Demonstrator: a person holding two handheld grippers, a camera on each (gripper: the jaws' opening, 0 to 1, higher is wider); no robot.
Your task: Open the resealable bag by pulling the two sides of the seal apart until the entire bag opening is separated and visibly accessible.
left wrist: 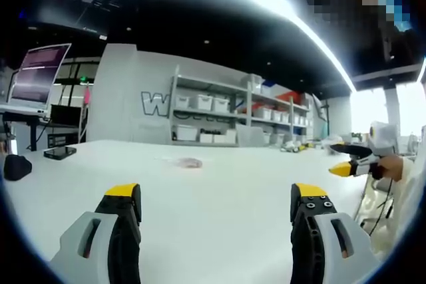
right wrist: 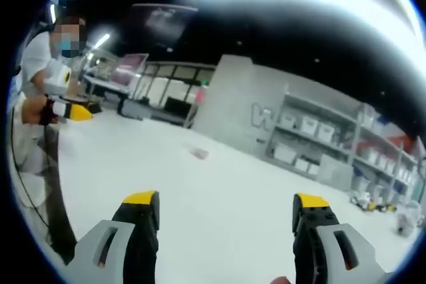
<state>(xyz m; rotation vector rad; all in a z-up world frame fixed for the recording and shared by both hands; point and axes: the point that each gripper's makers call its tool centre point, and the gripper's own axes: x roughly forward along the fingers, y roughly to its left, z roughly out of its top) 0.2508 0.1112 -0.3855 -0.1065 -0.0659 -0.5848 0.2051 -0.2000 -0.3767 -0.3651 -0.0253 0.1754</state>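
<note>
A small clear resealable bag (left wrist: 188, 162) lies flat far out on the white table (left wrist: 219, 231). It is also visible as a small patch in the right gripper view (right wrist: 199, 153). My left gripper (left wrist: 216, 197) hovers over the table's near part, jaws wide open and empty, well short of the bag. The right gripper (right wrist: 226, 201) is likewise open and empty, with the bag far ahead of it. At the right edge of the left gripper view, a person's hand holds the right gripper (left wrist: 353, 164). The left gripper (right wrist: 70, 111) appears at the left of the right gripper view.
A black pouch (left wrist: 16, 166) and a flat black device (left wrist: 60, 152) lie at the table's left side. A monitor on a stand (left wrist: 40, 71) stands beyond them. Shelves with white bins (left wrist: 219, 118) line the back wall. A person (right wrist: 40, 98) stands at the table edge.
</note>
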